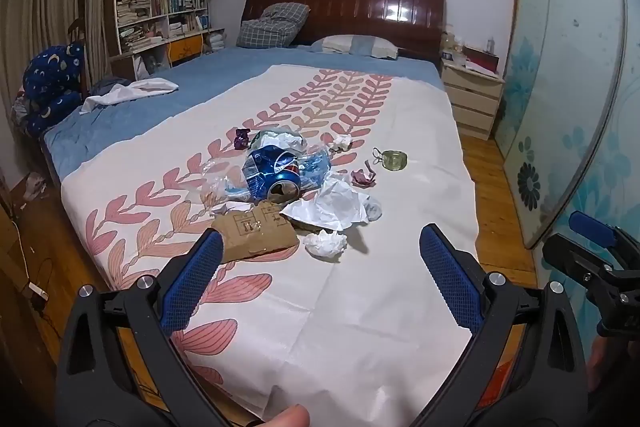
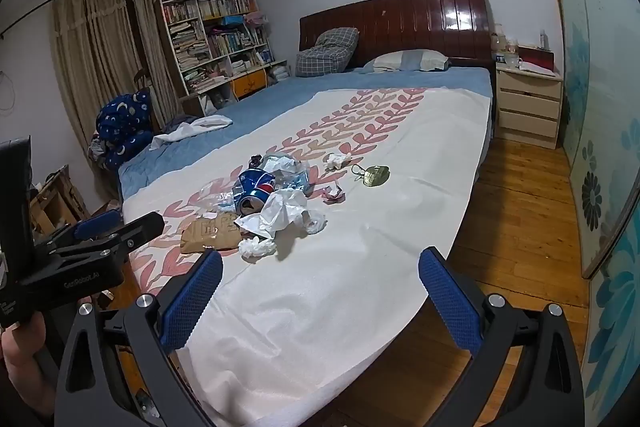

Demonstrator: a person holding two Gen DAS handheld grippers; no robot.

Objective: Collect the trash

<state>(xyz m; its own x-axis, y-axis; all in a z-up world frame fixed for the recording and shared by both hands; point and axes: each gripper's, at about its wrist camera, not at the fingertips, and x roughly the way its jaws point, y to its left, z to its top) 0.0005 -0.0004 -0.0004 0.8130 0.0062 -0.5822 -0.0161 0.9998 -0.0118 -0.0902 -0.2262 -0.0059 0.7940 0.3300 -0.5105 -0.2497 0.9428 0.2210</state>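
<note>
The left tongs (image 1: pixel 320 247) stood with their jaws at full spread and held nothing; only the white sheet (image 1: pixel 360 307) showed between the blue pads (image 1: pixel 192 283). The right tongs (image 2: pixel 320 263) were likewise spread wide and empty, and hovered over the foot of the bed (image 2: pixel 460 83), short of the pile. Neither pair touched any item.

Step in hand, as judged: the approach, before the first pick. No piece of trash had been lifted, and no bin or bag was visible in either view.

Location of the trash, left wrist view: the pile lay on the sheet at 12 o'clock from the left tongs, near the middle of the bed.
- A torn brown cardboard piece (image 1: pixel 256 231) lay nearest, just beyond the left pad.
- A white tissue wad (image 1: pixel 325 243) lay just beside the cardboard, at its 3 o'clock.
- A crushed blue can (image 1: pixel 276 171) lay beyond the cardboard, on crumpled clear plastic (image 1: pixel 220 179).
- A sheet of crumpled white paper (image 1: pixel 336 205) lay at the can's 4 o'clock, touching it.
- A small pink wrapper (image 1: pixel 363 178) and a yellowish clear lid (image 1: pixel 394 160) lay apart, at the pile's 3 o'clock.
- A second tissue (image 1: pixel 341 142) and a purple wrapper (image 1: pixel 242 138) lay at the far edge.

Next move, as judged: advance one pair of tongs forward and down over the nearest item, the cardboard or the tissue wad, and close. The flat cardboard would likely need an edge grip; the wad should compress easily. A receptacle must be located.
</note>
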